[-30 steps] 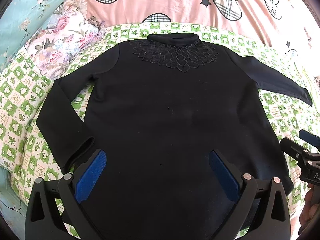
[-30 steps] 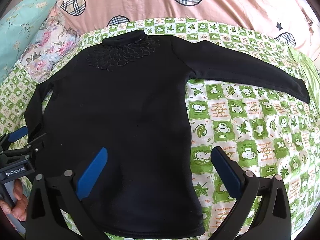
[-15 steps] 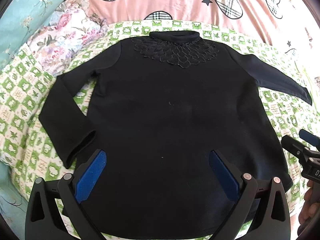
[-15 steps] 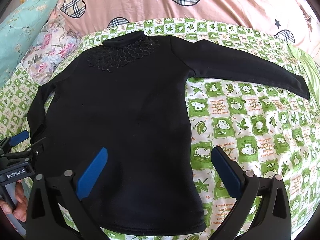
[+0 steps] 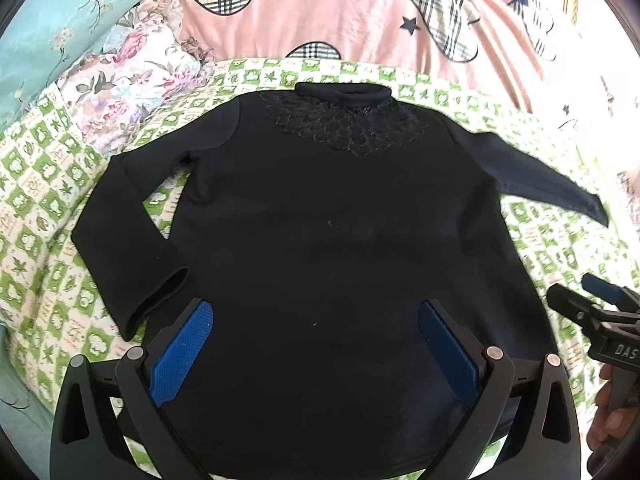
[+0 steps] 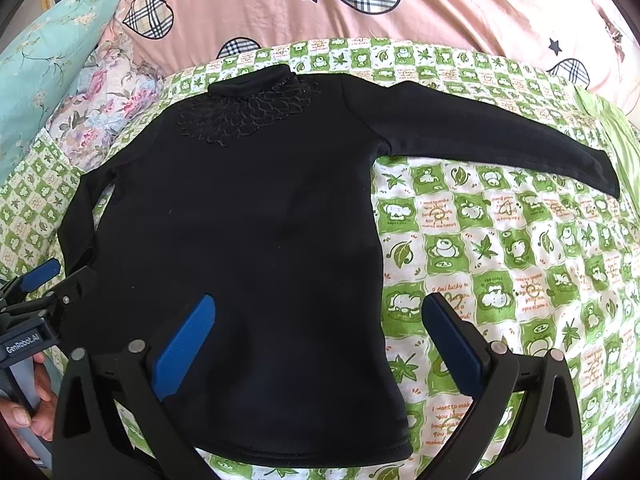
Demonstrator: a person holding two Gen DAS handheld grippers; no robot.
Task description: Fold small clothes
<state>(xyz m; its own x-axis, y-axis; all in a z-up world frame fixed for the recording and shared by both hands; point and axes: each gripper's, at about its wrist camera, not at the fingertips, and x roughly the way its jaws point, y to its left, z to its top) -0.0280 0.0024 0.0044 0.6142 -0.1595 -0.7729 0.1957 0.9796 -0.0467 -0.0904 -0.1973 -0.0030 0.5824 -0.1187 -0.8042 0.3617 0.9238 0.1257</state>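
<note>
A small black long-sleeved top (image 5: pixel 328 232) with a lace yoke and high collar lies flat, face up, on a green-and-white checked quilt (image 5: pixel 44 208). Its left sleeve (image 5: pixel 124 248) is bent down along the body; its right sleeve (image 6: pixel 492 140) stretches out to the right. My left gripper (image 5: pixel 314 316) is open and empty above the lower body of the top. My right gripper (image 6: pixel 316 312) is open and empty above the lower right side of the top (image 6: pixel 248 240), one finger over the quilt (image 6: pixel 520 264).
A pink duvet (image 5: pixel 360 12) with plaid hearts lies behind the top. A floral pillow (image 5: pixel 124 84) and a teal cover (image 5: pixel 44 40) lie at the back left. The right gripper shows at the left wrist view's right edge (image 5: pixel 596 316).
Both grippers have drawn back and up a little, so more of the hem and quilt shows. The top has not moved. Both stay open.
</note>
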